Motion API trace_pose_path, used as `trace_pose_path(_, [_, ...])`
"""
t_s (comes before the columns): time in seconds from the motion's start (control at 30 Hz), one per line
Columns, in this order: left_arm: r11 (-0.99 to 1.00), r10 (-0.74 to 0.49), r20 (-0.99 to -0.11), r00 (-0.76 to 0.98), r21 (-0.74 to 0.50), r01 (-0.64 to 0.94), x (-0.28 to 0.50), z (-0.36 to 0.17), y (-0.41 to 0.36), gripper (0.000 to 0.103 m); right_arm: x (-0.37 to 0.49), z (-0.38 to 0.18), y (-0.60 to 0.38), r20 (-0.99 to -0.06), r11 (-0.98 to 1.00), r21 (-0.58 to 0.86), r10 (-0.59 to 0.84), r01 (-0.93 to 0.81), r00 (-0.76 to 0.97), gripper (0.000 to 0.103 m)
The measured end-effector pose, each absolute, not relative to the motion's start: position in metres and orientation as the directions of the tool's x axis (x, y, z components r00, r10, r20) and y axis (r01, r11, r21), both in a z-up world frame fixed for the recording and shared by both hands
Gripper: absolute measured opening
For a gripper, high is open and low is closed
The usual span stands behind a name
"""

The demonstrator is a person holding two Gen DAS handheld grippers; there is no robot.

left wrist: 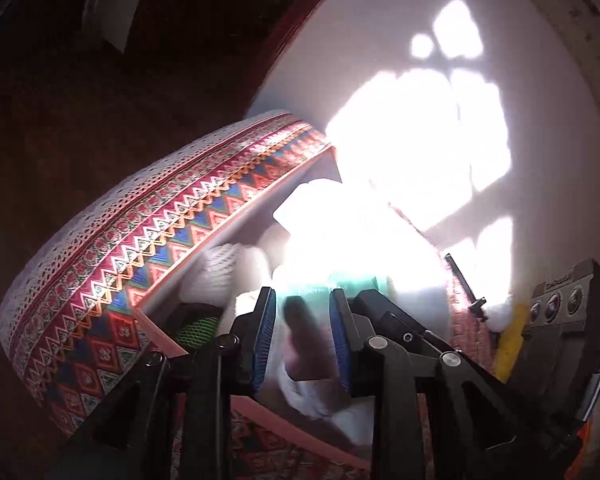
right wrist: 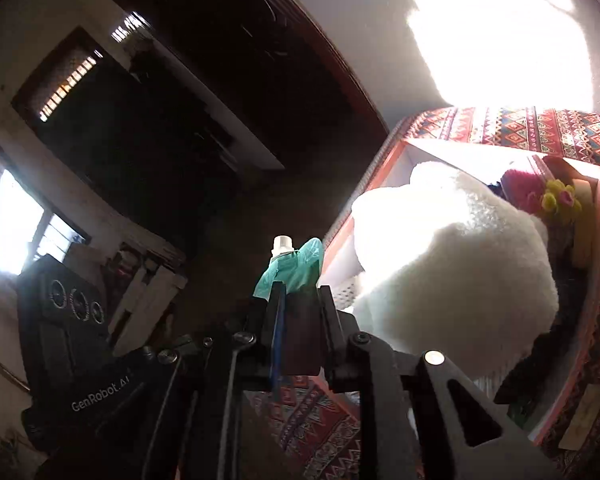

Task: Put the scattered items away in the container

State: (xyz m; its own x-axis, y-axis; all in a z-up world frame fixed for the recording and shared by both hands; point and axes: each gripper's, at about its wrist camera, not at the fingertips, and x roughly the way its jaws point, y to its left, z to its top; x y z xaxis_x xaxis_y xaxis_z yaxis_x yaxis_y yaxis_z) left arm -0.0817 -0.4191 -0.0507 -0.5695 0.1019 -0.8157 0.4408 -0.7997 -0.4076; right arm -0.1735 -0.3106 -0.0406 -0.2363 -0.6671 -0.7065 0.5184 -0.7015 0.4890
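Note:
The container is a box covered in red and blue zigzag cloth, with a salmon rim [left wrist: 156, 316] [right wrist: 380, 172] and its patterned, lace-edged lid [left wrist: 140, 240] standing open on the left. Inside lie a white fluffy toy [right wrist: 452, 264], pink and yellow flowers [right wrist: 556, 196] and a green mesh item [left wrist: 198, 328]. My left gripper [left wrist: 302, 340] hangs over the box with its blue pads shut on a small dark, blurred item [left wrist: 300, 320]. My right gripper [right wrist: 302, 320] is left of the box, outside its rim, shut on a crumpled teal tube [right wrist: 296, 268] whose white cap points away.
Bright sun patches [left wrist: 420, 140] wash out the pale floor beyond the box. Dark wooden furniture [right wrist: 220, 80] and a lit window [right wrist: 8, 220] stand at the left. The other gripper's black body shows at each view's edge [left wrist: 560, 308] [right wrist: 72, 320]. A yellow thing [left wrist: 512, 344] lies beside the box.

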Motion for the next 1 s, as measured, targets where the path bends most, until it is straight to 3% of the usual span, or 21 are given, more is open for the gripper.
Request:
trace_pose_path(0.03, [-0.843, 0.017, -0.878, -0.478, -0.27, 0.465, -0.093, -0.082, -0.415, 0.005, -0.181, -0.078, -0.324, -0.751, -0.717, 0.459, -0.629, 0.524, -0.202, 0.01])
trace_pose_path(0.07, [-0.883, -0.104, -0.867, -0.487, -0.145, 0.447, -0.094, -0.088, -0.405, 0.001, -0.181, -0.102, -0.329, -0.755, -0.705, 0.46, -0.631, 0.54, -0.18, 0.009])
trace_pose_path(0.13, [-0.891, -0.084, -0.849, -0.522, -0.17, 0.42, -0.093, -0.089, -0.396, 0.001, -0.177, -0.106, -0.318, -0.706, -0.691, 0.517, -0.678, 0.505, -0.205, 0.009])
trace_pose_path(0.27, [-0.858, -0.023, -0.849, -0.528, -0.255, 0.446, -0.098, -0.096, -0.399, 0.001, -0.163, -0.092, -0.317, -0.742, -0.691, 0.412, -0.633, 0.594, -0.221, 0.015])
trace_pose_path(0.37, [-0.838, -0.021, -0.817, -0.577, -0.3, 0.455, -0.088, -0.082, -0.4, 0.007, -0.138, -0.053, -0.3, -0.706, -0.663, 0.38, -0.658, 0.645, -0.261, 0.032])
trace_pose_path(0.4, [-0.844, -0.046, -0.802, -0.595, -0.288, 0.453, -0.085, -0.073, -0.399, 0.016, -0.128, -0.036, -0.29, -0.675, -0.642, 0.366, -0.682, 0.674, -0.283, 0.061])
trace_pose_path(0.43, [-0.852, -0.076, -0.786, -0.614, -0.269, 0.449, -0.082, -0.064, -0.398, 0.022, -0.119, -0.019, -0.278, -0.638, -0.631, 0.34, -0.699, 0.697, -0.322, 0.099])
trace_pose_path(0.5, [-0.869, -0.106, -0.751, -0.652, -0.25, 0.428, -0.083, -0.046, -0.397, 0.047, -0.108, 0.014, -0.252, -0.559, -0.669, 0.256, -0.692, 0.698, -0.458, 0.102])
trace_pose_path(0.67, [-0.916, -0.068, -0.708, -0.703, -0.235, 0.325, -0.136, -0.019, -0.369, 0.05, -0.143, 0.048, -0.238, -0.509, -0.81, 0.123, -0.547, 0.573, -0.664, 0.102])
trace_pose_path(0.77, [-0.938, -0.092, -0.708, -0.7, -0.176, 0.3, -0.18, -0.034, -0.342, 0.05, -0.18, 0.025, -0.252, -0.586, -0.85, 0.138, -0.484, 0.508, -0.65, 0.087])
trace_pose_path(0.83, [-0.95, -0.105, -0.798, -0.593, -0.096, 0.297, -0.211, -0.083, -0.319, 0.03, -0.213, -0.018, -0.247, -0.703, -0.871, 0.243, -0.462, 0.428, -0.54, 0.071])
trace_pose_path(0.87, [-0.958, -0.169, -0.83, -0.532, 0.01, 0.287, -0.222, -0.114, -0.306, 0.022, -0.222, -0.051, -0.246, -0.774, -0.885, 0.258, -0.43, 0.389, -0.465, 0.067])
trace_pose_path(0.9, [-0.953, -0.261, -0.802, -0.537, 0.126, 0.275, -0.223, -0.134, -0.291, 0.02, -0.224, -0.082, -0.244, -0.808, -0.888, 0.25, -0.411, 0.385, -0.423, 0.066])
trace_pose_path(0.93, [-0.944, -0.302, -0.773, -0.558, 0.161, 0.287, -0.221, -0.142, -0.284, 0.019, -0.223, -0.103, -0.237, -0.797, -0.871, 0.28, -0.445, 0.403, -0.409, 0.067])
trace_pose_path(1.0, [-0.948, -0.252, -0.789, -0.56, 0.085, 0.307, -0.227, -0.146, -0.293, 0.019, -0.226, -0.118, -0.22, -0.763, -0.838, 0.409, -0.531, 0.362, -0.369, 0.073])
